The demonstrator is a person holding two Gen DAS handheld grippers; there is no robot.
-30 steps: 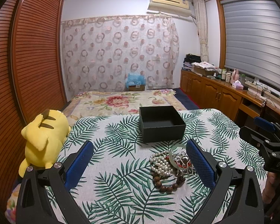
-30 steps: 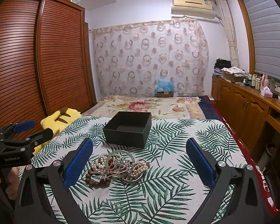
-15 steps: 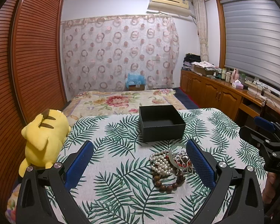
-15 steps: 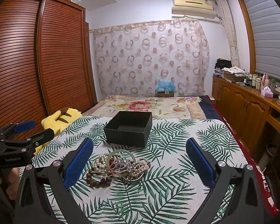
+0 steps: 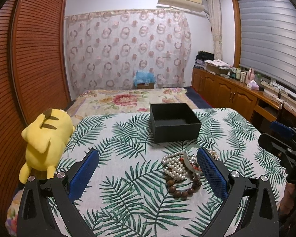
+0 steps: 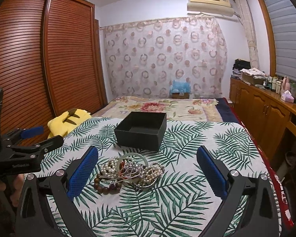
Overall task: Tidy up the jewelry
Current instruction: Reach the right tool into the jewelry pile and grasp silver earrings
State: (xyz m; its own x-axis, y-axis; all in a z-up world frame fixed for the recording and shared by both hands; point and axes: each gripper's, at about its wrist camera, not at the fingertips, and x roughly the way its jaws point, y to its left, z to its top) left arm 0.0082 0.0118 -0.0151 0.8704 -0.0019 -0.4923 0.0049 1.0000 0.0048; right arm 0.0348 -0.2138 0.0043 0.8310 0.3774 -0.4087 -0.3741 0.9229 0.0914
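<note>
A tangled pile of jewelry (image 5: 180, 167) lies on the leaf-print tablecloth: white pearls, dark wooden beads, a pale green bangle. It also shows in the right wrist view (image 6: 128, 169). An open, empty black box (image 5: 174, 124) stands just behind the pile, also seen in the right wrist view (image 6: 142, 130). My left gripper (image 5: 148, 167) is open and empty, its right finger just in front of the pile. My right gripper (image 6: 147, 167) is open and empty, with the pile between its fingers toward the left one. Each gripper shows at the other view's edge.
A yellow plush toy (image 5: 43, 140) lies at the table's left edge. A bed with a floral cover (image 5: 128, 98) stands behind the table. Wooden cabinets (image 5: 227, 94) run along the right wall and a slatted wardrobe (image 6: 39, 59) along the left.
Both views have crept slightly forward toward the jewelry pile. Both grippers stay open and nothing on the table has moved.
</note>
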